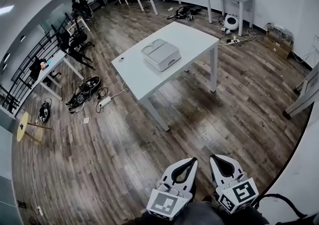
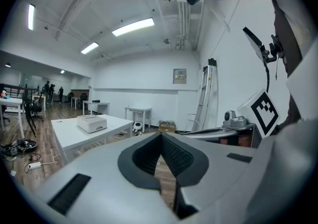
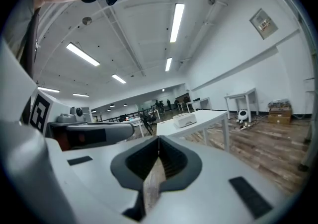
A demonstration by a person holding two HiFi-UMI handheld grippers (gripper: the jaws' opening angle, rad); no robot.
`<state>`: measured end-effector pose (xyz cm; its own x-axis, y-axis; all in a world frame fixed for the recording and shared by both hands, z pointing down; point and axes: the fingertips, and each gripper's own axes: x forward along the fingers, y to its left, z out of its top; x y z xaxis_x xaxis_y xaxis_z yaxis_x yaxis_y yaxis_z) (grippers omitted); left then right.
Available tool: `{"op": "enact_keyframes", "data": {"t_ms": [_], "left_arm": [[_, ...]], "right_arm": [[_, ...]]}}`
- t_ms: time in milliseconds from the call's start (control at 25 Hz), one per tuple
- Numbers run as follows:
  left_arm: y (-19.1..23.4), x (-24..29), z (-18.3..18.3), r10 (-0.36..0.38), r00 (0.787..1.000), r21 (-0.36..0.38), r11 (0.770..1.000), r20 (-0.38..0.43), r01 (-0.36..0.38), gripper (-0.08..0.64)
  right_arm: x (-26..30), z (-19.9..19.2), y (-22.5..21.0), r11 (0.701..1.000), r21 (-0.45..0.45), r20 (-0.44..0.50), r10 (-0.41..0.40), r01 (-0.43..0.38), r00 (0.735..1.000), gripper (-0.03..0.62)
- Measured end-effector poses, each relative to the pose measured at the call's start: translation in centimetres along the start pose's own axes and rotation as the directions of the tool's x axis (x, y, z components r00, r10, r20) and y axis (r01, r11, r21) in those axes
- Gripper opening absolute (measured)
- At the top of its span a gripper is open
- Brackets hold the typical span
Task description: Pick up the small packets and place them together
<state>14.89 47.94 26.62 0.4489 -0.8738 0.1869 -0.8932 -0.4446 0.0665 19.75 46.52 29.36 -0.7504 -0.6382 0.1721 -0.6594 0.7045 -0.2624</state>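
My left hand-held gripper (image 1: 190,163) and right hand-held gripper (image 1: 215,160) are closed, empty. Bench (image 1: 141,77) at 12 o'clock; white box (image 1: 161,54) contents too small to make out.

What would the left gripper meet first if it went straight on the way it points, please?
Likely only wooden floor: the left gripper aims right of the white table; depth unclear.

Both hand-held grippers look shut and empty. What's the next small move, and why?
Probably step toward the white table: the left hand-held gripper and right hand-held gripper hang over the wooden floor well short of it, and no packets show; they may be in the grey box there.
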Motion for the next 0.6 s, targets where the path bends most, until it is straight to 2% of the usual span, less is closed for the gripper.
{"op": "enact_keyframes", "data": {"t_ms": [280, 600], "left_arm": [[7.9, 4.5, 1.8, -0.011, 1.0, -0.019, 1.0, 0.021, 0.012, 0.0], [15.5, 6.8, 3.0, -0.001, 0.999, -0.03, 1.0, 0.04, 0.003, 0.0]], "right_arm": [[8.5, 2.4, -2.2, 1.0, -0.009, -0.026, -0.015, 0.014, 1.0, 0.005], [16.5, 4.1, -1.9, 0.999, -0.045, -0.049, 0.013, -0.015, 0.999, 0.005]]}}
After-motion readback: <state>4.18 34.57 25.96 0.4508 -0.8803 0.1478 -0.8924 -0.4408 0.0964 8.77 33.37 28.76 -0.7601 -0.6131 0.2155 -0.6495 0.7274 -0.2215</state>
